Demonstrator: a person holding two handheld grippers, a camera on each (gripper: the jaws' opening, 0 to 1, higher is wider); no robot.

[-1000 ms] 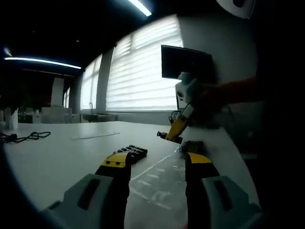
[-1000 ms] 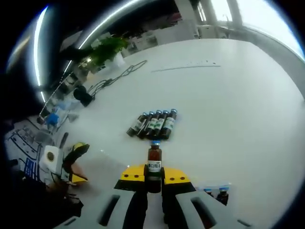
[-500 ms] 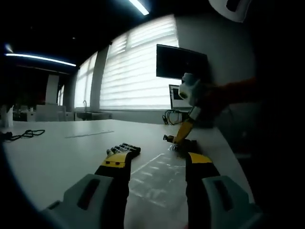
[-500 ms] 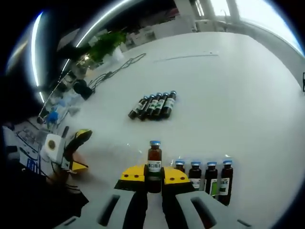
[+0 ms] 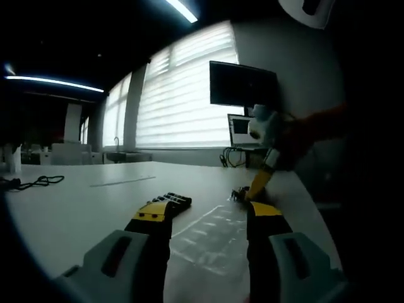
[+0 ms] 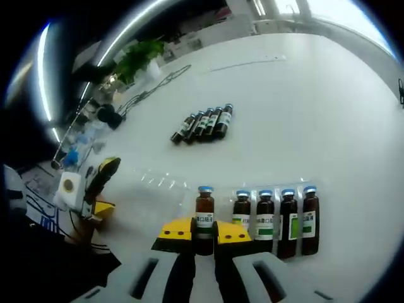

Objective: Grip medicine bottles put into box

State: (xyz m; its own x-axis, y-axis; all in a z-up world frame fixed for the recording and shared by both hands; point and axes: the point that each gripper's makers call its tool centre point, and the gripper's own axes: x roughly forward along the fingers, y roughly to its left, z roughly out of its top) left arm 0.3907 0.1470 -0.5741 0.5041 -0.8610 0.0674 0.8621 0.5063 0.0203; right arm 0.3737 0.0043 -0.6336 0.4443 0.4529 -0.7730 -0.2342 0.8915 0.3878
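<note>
My right gripper (image 6: pixel 204 233) is shut on a brown medicine bottle (image 6: pixel 204 214) with a blue cap, held upright. Just to its right, several like bottles (image 6: pixel 278 213) stand side by side in a clear plastic box (image 6: pixel 165 182). Several more bottles (image 6: pixel 203 124) lie in a row on the white table farther off; the same row (image 5: pixel 174 200) lies just past my left jaw tip. My left gripper (image 5: pixel 208 213) is open with nothing between its jaws, and the clear box (image 5: pixel 214 232) lies ahead of it. The right gripper (image 5: pixel 261 182) comes in from the right, low over the box's far end.
The white table (image 6: pixel 328 107) is wide and bare toward the window. Black cables (image 6: pixel 148 95) and a green plant (image 6: pixel 142 63) sit at its far side. A dark monitor (image 5: pixel 243 85) hangs on the wall by the blinds. The left gripper (image 6: pixel 101 183) shows at the left.
My right gripper carried the bottle away from the lying row and down beside the bottles standing in the clear box. In the left gripper view it moved right and lower.
</note>
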